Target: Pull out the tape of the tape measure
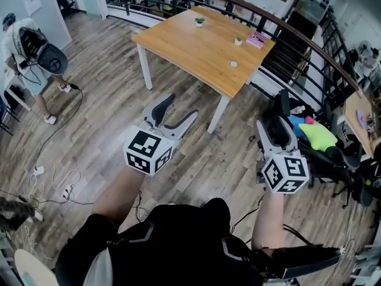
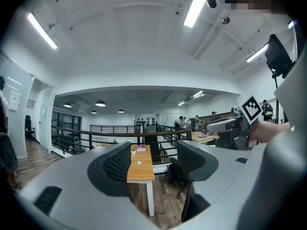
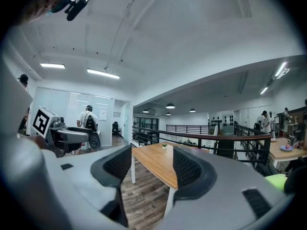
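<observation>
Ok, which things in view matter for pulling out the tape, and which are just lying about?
For the job: left gripper, right gripper, both open and empty; small white round item on the wooden table, possibly the tape measure.
Lying about: potted plant, pink box, floor cables.

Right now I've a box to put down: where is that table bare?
The table is bare across its left corner and middle, up to the white disc. Its far and right corners are busier: green plant, small pot, pink box.
</observation>
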`<control>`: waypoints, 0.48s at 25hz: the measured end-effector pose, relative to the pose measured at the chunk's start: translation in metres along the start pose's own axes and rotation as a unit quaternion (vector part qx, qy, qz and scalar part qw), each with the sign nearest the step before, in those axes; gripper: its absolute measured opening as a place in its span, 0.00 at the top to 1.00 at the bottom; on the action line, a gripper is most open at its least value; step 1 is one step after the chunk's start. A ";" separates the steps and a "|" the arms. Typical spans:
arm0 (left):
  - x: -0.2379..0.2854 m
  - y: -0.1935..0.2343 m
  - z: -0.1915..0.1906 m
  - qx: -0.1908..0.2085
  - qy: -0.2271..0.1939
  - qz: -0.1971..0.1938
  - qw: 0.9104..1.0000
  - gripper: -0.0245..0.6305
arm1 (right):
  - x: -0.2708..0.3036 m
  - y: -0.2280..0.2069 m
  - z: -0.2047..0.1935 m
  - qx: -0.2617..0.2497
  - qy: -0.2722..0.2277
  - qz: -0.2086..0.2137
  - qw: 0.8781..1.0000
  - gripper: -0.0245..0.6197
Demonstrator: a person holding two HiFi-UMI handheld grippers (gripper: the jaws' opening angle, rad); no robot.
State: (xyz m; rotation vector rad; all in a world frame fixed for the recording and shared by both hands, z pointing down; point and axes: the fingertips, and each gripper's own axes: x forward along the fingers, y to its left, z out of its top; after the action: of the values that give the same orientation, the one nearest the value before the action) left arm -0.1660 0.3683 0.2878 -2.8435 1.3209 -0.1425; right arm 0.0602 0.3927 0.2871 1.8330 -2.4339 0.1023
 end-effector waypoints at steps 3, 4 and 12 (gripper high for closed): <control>0.008 0.013 -0.008 0.001 0.009 -0.001 1.000 0.50 | 0.019 0.004 -0.003 0.001 0.006 0.009 1.000 0.53; 0.012 0.018 -0.009 0.000 0.009 0.000 1.000 0.50 | 0.026 0.003 -0.002 0.000 0.004 0.013 1.000 0.53; 0.079 0.061 -0.011 0.009 0.015 0.035 0.999 0.50 | 0.115 -0.035 0.010 -0.001 -0.022 0.050 0.998 0.53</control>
State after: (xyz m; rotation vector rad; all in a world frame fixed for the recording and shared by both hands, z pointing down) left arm -0.1628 0.2686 0.3031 -2.7861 1.4146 -0.1955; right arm 0.0624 0.2724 0.2902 1.7299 -2.5561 0.0677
